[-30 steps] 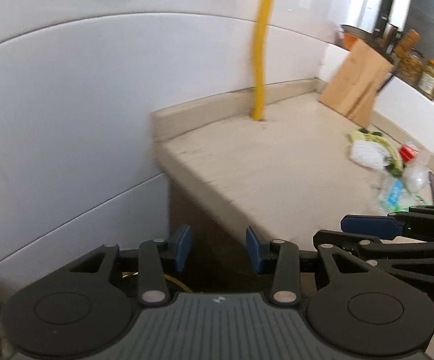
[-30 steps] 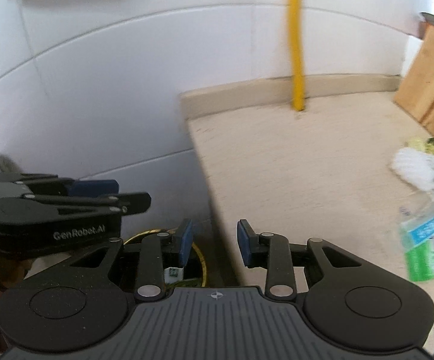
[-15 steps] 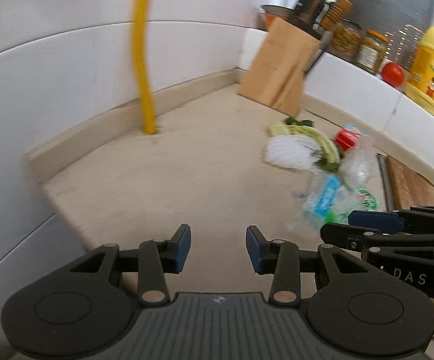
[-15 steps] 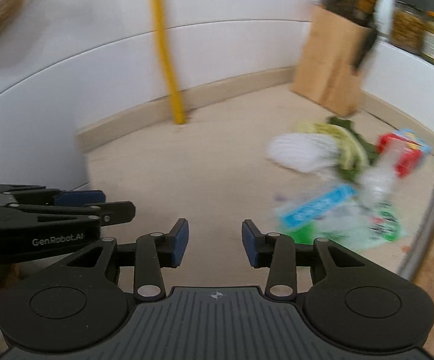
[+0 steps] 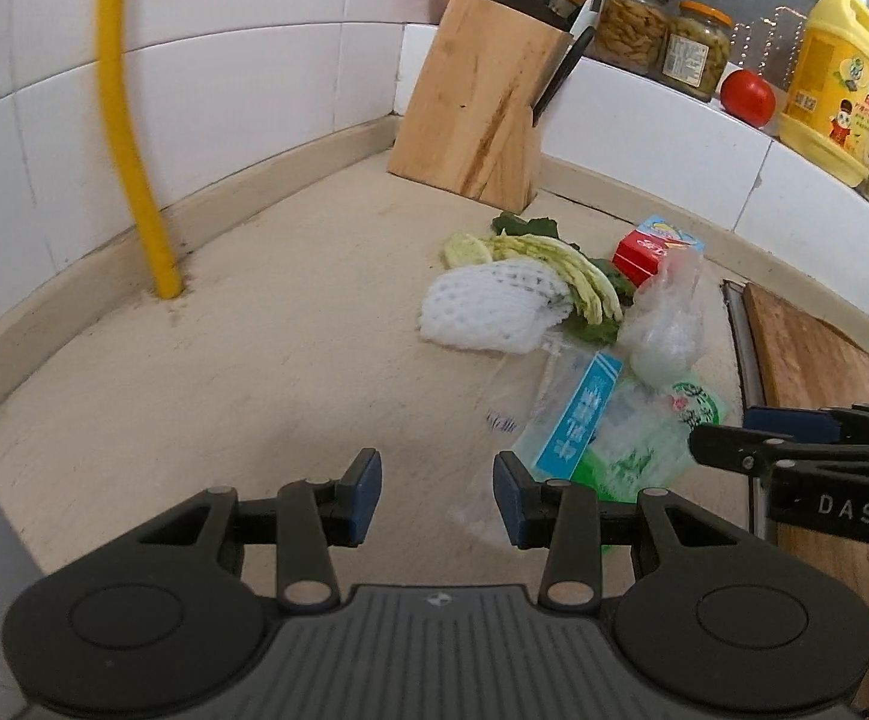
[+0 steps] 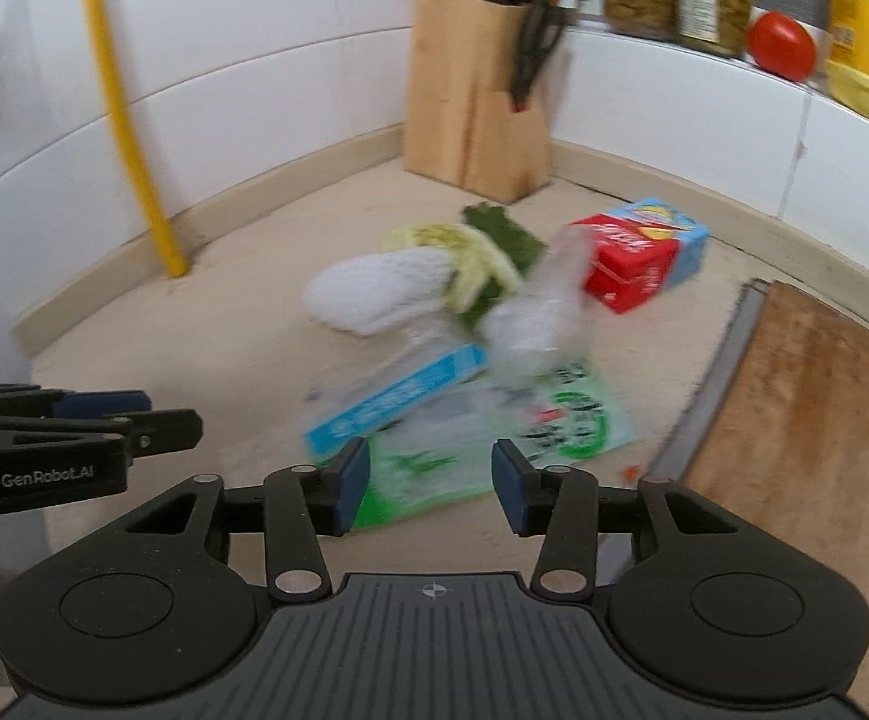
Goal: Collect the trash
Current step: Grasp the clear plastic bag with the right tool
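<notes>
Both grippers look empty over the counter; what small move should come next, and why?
Probably ease the right gripper forward and down onto the green wrapper: its jaws are open and empty, and that wrapper lies nearest, directly ahead between its fingers.

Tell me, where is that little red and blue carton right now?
The red and blue carton lies on the counter at the far right edge of the trash pile, right of the cabbage leaves and before the knife block.

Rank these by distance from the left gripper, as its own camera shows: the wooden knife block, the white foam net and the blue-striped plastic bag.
From the left gripper:
1. Blue-striped plastic bag, just ahead, right.
2. White foam net, mid-counter.
3. Wooden knife block, back corner.
</notes>
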Tool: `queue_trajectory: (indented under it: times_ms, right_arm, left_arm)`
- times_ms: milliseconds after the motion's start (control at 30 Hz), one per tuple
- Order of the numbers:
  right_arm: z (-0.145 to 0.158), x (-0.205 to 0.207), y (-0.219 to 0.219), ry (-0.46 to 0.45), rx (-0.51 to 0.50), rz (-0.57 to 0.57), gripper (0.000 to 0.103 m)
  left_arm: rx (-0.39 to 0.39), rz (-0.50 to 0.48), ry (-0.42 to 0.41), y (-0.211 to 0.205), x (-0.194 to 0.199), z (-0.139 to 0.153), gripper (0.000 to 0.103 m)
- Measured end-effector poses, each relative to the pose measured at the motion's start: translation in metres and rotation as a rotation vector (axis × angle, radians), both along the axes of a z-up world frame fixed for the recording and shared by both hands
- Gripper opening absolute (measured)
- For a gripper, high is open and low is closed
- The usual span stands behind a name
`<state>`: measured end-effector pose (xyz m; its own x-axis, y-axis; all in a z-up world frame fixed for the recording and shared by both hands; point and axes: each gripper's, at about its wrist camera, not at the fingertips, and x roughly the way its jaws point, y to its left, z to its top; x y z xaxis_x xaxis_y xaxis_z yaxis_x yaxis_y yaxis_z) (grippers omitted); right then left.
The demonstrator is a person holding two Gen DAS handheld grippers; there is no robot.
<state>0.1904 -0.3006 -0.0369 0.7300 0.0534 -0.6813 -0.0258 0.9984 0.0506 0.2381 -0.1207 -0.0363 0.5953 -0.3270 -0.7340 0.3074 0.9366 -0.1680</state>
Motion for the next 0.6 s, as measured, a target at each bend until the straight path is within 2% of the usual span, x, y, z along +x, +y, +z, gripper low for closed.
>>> queue_trajectory:
  times_ms: [167,233,300,500,600]
  right_arm:
    - [0.002,0.017,-0.025,-0.02,0.015,-0.018,0.057]
    - [0.002,0.023,-0.03,-0.028,0.004,-0.02,0.063]
    - [0.001,0.03,-0.034,-0.03,0.002,-0.028,0.064]
    - [0.003,0.041,-0.04,-0.042,0.006,-0.06,0.066]
    - [0.004,0.046,-0.039,-0.046,-0.004,-0.07,0.071]
  left_arm:
    - [0.013,0.005,-0.006,-0.015,0.015,0.002,0.036]
    - [0.015,0.002,-0.008,-0.019,0.021,0.003,0.043]
    - [0.015,-0.006,-0.009,-0.023,0.029,0.004,0.051]
    - [0.015,-0.049,-0.027,-0.036,0.053,0.006,0.057]
    - [0.005,-0.075,-0.025,-0.042,0.067,0.006,0.058]
